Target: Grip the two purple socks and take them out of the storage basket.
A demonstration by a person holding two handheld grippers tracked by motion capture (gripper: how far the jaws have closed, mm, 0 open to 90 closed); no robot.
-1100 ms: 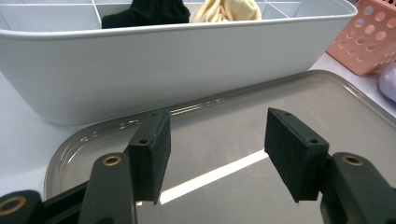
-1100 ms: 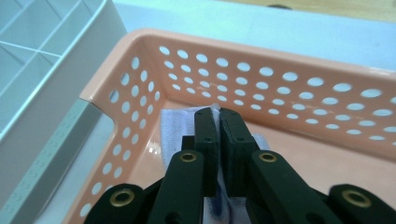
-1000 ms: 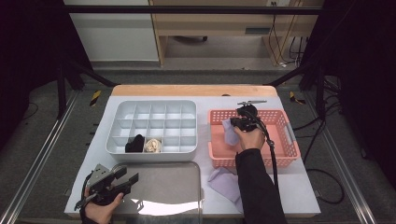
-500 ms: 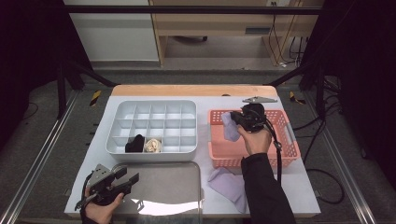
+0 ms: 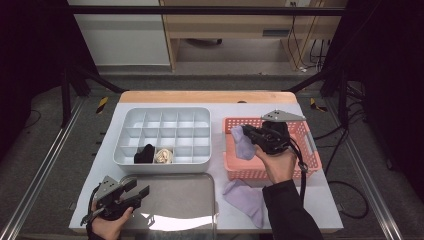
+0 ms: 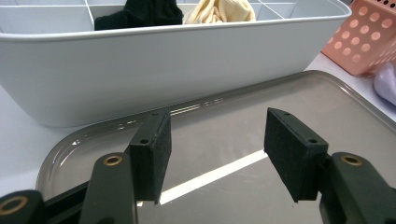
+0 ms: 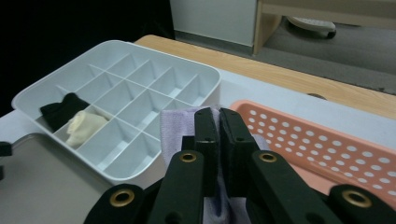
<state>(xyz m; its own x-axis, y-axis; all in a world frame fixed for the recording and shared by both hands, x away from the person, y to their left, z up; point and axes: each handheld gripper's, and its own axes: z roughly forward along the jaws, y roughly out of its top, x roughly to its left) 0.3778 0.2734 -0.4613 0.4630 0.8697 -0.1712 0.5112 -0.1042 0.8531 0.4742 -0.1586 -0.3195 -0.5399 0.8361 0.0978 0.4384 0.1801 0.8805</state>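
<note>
Your right gripper (image 5: 246, 133) is clamped on a lilac sock (image 5: 242, 142) hanging over the pink basket (image 5: 310, 156); your left gripper (image 5: 141, 192) gapes wide, empty, over the metal tray (image 5: 185, 200).

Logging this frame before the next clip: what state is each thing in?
Right gripper: shut on purple sock, lifted above pink basket.
Left gripper: open, empty, over metal tray.
Second purple sock: lying flat on the table.
Divided bin: black sock and cream sock in adjacent front compartments.
</note>
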